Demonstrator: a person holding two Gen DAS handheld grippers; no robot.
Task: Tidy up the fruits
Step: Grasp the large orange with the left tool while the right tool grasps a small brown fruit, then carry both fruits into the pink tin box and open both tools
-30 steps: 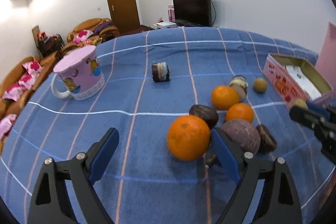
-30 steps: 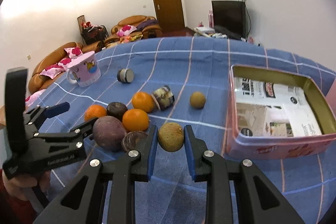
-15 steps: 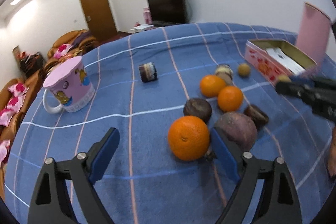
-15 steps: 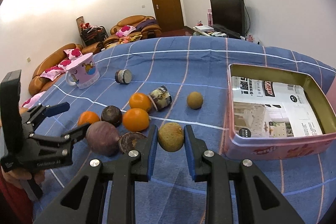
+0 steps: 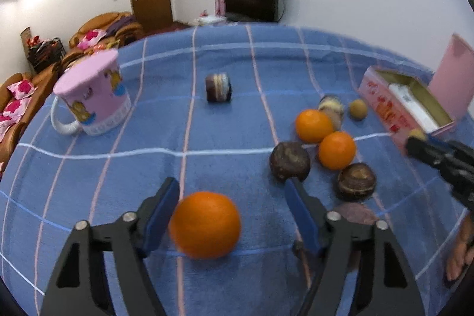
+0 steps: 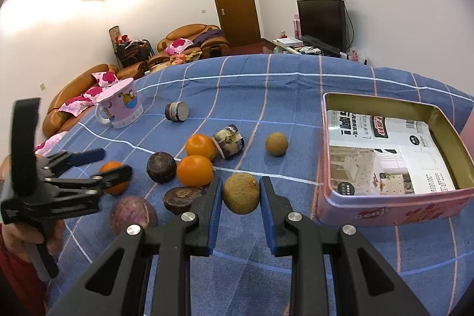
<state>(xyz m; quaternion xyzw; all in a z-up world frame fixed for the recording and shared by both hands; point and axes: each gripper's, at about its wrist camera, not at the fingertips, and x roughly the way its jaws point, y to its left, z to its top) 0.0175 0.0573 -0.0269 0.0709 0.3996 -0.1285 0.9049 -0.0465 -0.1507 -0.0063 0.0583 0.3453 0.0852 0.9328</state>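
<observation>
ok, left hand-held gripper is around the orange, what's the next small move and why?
Probably finish closing. The left hand-held gripper has just been closing, and the orange sits between its pads, against the left pad, with a gap at the right pad. The right hand-held gripper already clamps a brown fruit beside the pink tin.

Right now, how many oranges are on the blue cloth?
3. One orange sits between the left tool's open fingers; two more oranges touch in the fruit cluster. None seems hidden.

"cenji" on pink tin (image 6: 385, 215)
</observation>
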